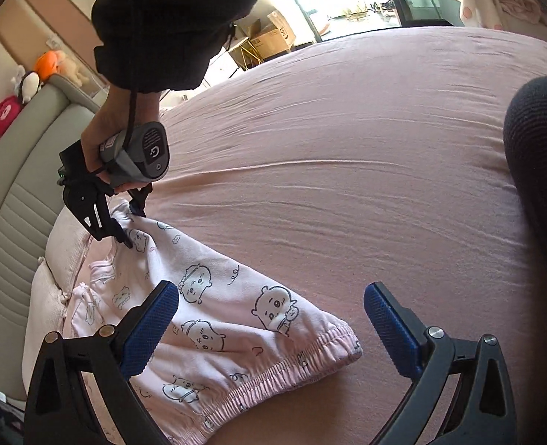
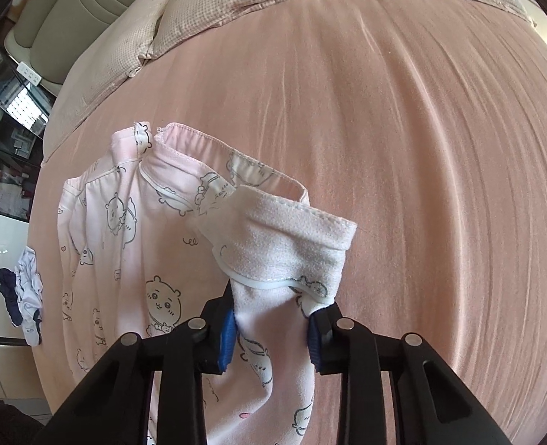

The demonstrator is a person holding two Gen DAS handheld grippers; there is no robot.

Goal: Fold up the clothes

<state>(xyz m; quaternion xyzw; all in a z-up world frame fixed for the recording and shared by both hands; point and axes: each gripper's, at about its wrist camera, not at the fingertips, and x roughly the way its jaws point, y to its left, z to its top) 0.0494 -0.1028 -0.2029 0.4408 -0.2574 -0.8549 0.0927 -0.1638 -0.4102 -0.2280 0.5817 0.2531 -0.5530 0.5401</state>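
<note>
Pale pink pyjama bottoms (image 1: 229,319) printed with cartoon animals lie on the pink bed sheet (image 1: 347,170), the elastic waistband (image 1: 295,365) nearest the left wrist camera. My left gripper (image 1: 269,319) hovers over the waistband end, its jaws wide apart with nothing pressed between the blue pads. At the far end of the pyjama bottoms, a hand holds my right gripper (image 1: 132,228). In the right wrist view my right gripper (image 2: 271,333) is shut on a bunched leg hem, and the rest of the pyjama bottoms (image 2: 125,241) trails away to the left.
A grey padded headboard (image 1: 17,200) and pale pillows (image 2: 206,7) border the bed. Plush toys (image 1: 32,81) sit behind the headboard. A dark-clothed knee (image 1: 540,155) rests on the sheet at right. Other clothes (image 2: 25,296) hang off the bed's left side.
</note>
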